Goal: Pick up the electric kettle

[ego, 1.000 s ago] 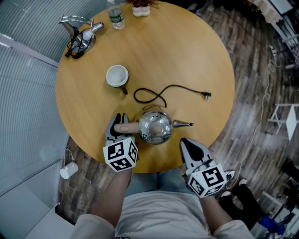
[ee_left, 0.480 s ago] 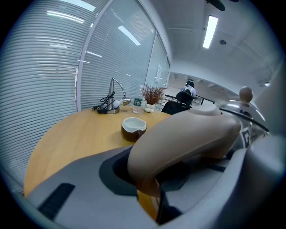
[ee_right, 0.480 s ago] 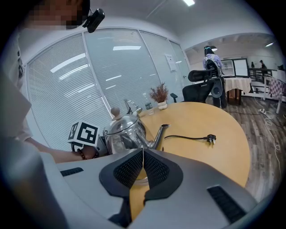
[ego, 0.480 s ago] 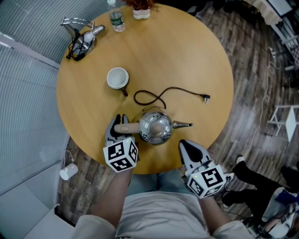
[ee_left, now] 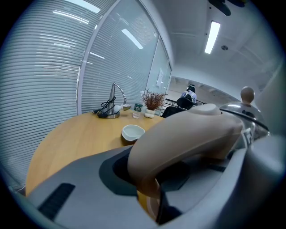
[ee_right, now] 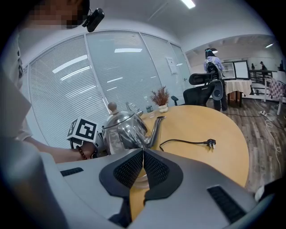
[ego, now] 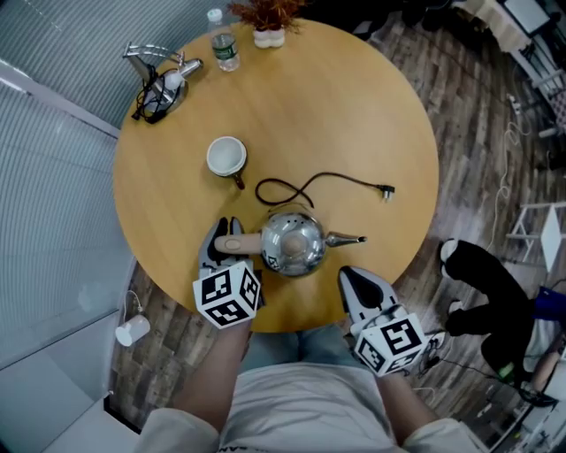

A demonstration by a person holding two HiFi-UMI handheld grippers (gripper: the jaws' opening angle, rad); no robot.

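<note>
Head view first: the electric kettle [ego: 294,241] sits upright on the round wooden table [ego: 354,106], towards the near edge, right in front of me. Its beige handle [ego: 237,243] sticks out to the left and its spout [ego: 347,237] points right. My left gripper [ego: 225,237] is at that handle, one jaw on each side of it. My right gripper [ego: 352,281] hangs over the table's near edge, to the right of the kettle and clear of it. Behind the kettle a black cord [ego: 305,183] loops across the wood and ends in a plug [ego: 386,192]. It looks loose, but I can't say if the other end joins the kettle. A white mug [ego: 226,157] stands further back on the left, and a water bottle [ego: 221,42] and a small potted plant [ego: 269,26] are at the far rim.

Left gripper view: the handle fills the frame and both jaws are clamped onto it, so that claw has a firm hold of the kettle's handle. The lid knob [ee_left: 247,95] pokes up top right.

Right gripper view: the pads are pressed together with nothing between them, so it's clenched and empty. The kettle is ahead and a bit left, base down on the table, with the left gripper's marker cube [ee_right: 83,129] beside it.
</note>
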